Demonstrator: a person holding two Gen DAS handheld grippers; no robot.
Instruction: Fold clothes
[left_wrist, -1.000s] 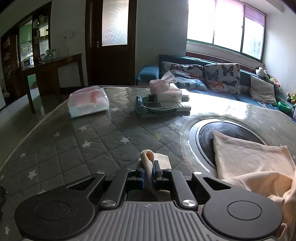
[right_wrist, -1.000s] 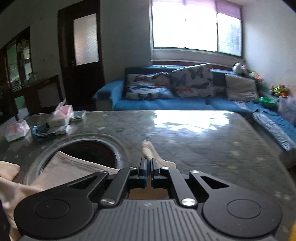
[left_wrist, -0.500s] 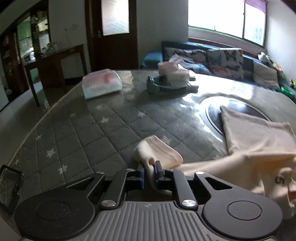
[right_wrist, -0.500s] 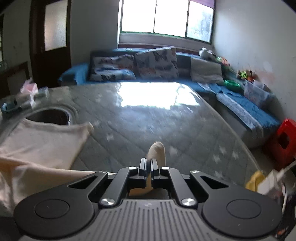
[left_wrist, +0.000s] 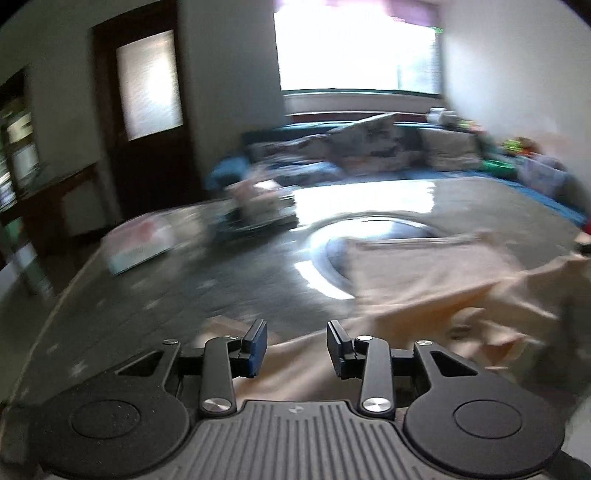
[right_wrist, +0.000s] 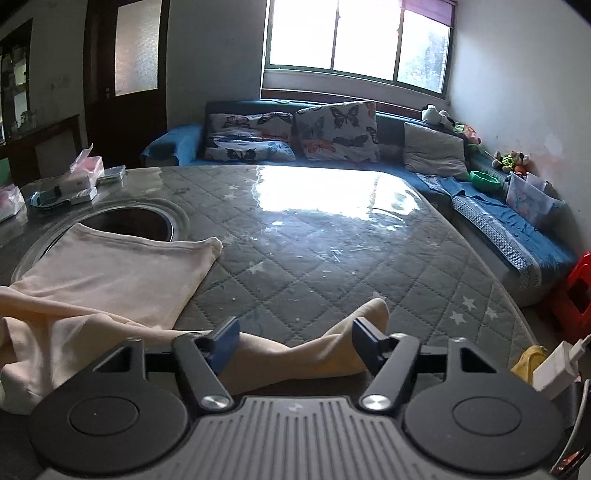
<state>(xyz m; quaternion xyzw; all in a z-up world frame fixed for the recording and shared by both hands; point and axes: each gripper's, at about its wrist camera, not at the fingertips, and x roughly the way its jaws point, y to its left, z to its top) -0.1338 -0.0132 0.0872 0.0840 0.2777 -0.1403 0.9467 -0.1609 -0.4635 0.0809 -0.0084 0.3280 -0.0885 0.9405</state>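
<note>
A cream garment (right_wrist: 110, 280) lies on the grey quilted table (right_wrist: 332, 251), spread over the round dark recess (right_wrist: 133, 223). Its near edge runs under my right gripper (right_wrist: 293, 338), which is open, the cloth lying loose between the jaws. In the blurred left wrist view the same garment (left_wrist: 443, 295) lies crumpled to the right. My left gripper (left_wrist: 297, 341) is open just above the garment's near edge and holds nothing.
A tissue pack (left_wrist: 140, 243) and a tray with a tissue box (left_wrist: 258, 210) sit at the table's far left. A blue sofa with butterfly cushions (right_wrist: 332, 133) stands behind. A red stool (right_wrist: 572, 295) and a white charger (right_wrist: 557, 365) are at the right.
Both grippers have opened and let go of the garment corners they held. The garment now lies on the table. The left gripper swung right, blurring its view.
</note>
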